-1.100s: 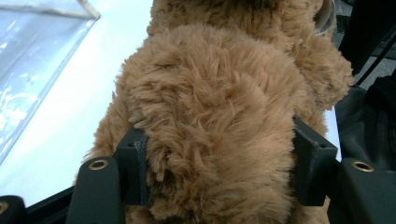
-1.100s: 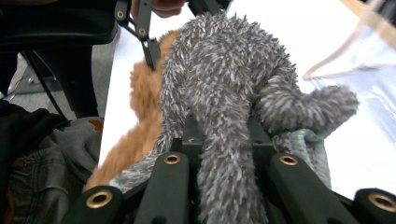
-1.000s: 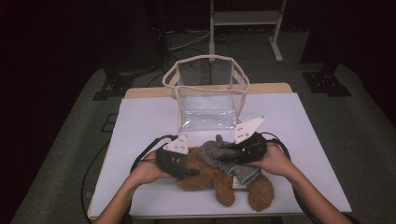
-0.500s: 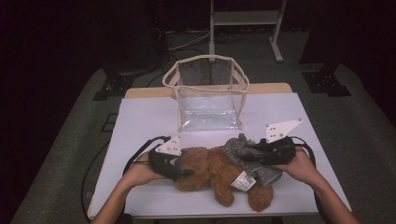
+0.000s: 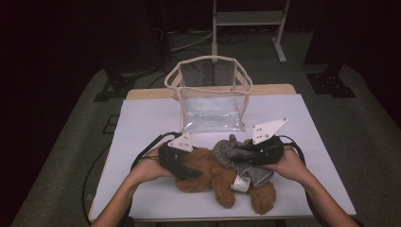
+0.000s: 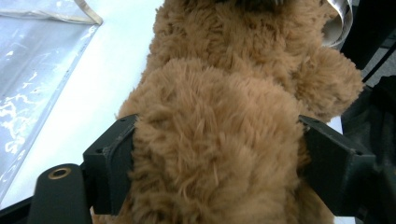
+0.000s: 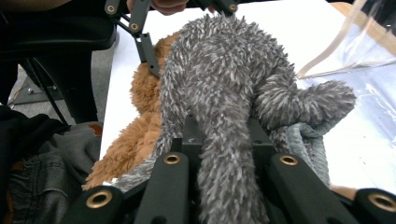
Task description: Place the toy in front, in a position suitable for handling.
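Observation:
A brown teddy bear [image 5: 213, 174] lies on the white table [image 5: 142, 123] near the front edge. My left gripper [image 5: 182, 163] is at its left end. In the left gripper view the bear's fur [image 6: 224, 93] fills the gap of my left gripper [image 6: 215, 154]; the jaws have just been opening and the fur still presses both. A grey plush toy [image 5: 234, 152] lies over the bear's right half. My right gripper [image 5: 257, 151] is shut on it. In the right gripper view a grey limb [image 7: 219, 70] runs out of my right gripper [image 7: 222, 135], beside the brown bear [image 7: 140, 126].
A clear plastic bag with a beige rim [image 5: 210, 94] stands upright at the back middle of the table. A white tag [image 5: 240, 183] hangs from the plush near the bear's leg. Bare tabletop lies left and right of the bag. Dark floor surrounds the table.
My right gripper has carried the grey plush to the right across the bear, then come back a little. The left hand has stayed at the bear's left end.

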